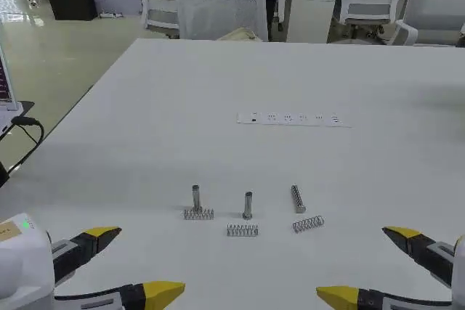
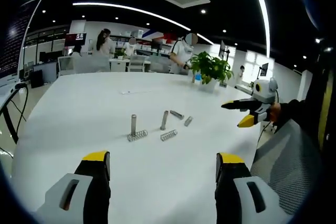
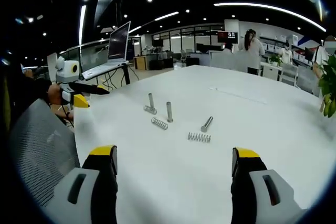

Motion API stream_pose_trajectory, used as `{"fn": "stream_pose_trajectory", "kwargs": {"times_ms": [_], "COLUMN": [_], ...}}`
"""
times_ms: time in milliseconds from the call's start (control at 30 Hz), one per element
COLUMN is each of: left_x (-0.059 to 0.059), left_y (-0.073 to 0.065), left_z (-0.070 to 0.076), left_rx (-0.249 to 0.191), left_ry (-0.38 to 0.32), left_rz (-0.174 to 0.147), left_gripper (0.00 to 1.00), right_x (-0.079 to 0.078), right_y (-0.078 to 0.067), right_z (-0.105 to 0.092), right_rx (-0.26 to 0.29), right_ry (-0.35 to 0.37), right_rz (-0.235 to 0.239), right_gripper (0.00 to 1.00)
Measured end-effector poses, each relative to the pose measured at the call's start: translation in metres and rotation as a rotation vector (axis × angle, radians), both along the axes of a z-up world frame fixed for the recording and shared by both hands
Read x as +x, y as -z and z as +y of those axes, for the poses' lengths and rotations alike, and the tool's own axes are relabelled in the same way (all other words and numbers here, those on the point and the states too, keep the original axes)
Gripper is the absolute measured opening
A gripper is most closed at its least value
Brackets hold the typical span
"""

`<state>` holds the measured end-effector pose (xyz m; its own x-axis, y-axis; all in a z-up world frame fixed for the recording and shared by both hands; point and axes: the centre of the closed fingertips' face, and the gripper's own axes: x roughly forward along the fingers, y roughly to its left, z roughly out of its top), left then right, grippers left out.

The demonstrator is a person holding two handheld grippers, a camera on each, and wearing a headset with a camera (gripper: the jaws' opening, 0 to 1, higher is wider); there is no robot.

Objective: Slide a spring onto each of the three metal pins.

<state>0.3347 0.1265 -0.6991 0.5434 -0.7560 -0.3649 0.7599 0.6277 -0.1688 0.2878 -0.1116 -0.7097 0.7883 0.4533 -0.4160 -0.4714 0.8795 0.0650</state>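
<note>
On the white table two metal pins stand upright, the left pin and the middle pin. A third pin lies on its side at the right. A loose spring lies by each: the left spring, the middle spring and the right spring. My left gripper is open near the front edge, well short of them. My right gripper is open too, and holds nothing. From the right gripper view the pins and springs lie ahead.
A white power strip lies further back on the table. Mesh office chairs stand at the far edge. A laptop sits on a side stand, and a potted plant stands beyond the table. People stand in the background.
</note>
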Motion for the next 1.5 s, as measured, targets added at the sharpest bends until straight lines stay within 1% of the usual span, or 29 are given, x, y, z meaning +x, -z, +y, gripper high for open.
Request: {"fn": "stream_pose_trajectory", "kwargs": {"times_ms": [700,1500], "left_x": [-0.0004,0.0000], "left_y": [0.0007,0.0025], "left_z": [-0.0002,0.0004], "left_rx": [0.000,0.005], "left_ry": [0.001,0.001], "left_rz": [0.002,0.007], "left_gripper": [0.79,0.79], "right_x": [-0.0003,-0.0012], "right_y": [0.0005,0.0037], "right_z": [0.0005,0.0029], "right_rx": [0.000,-0.003], "right_ry": [-0.001,-0.015], "right_rz": [0.002,0.016], "right_gripper": [0.89,0.88]}}
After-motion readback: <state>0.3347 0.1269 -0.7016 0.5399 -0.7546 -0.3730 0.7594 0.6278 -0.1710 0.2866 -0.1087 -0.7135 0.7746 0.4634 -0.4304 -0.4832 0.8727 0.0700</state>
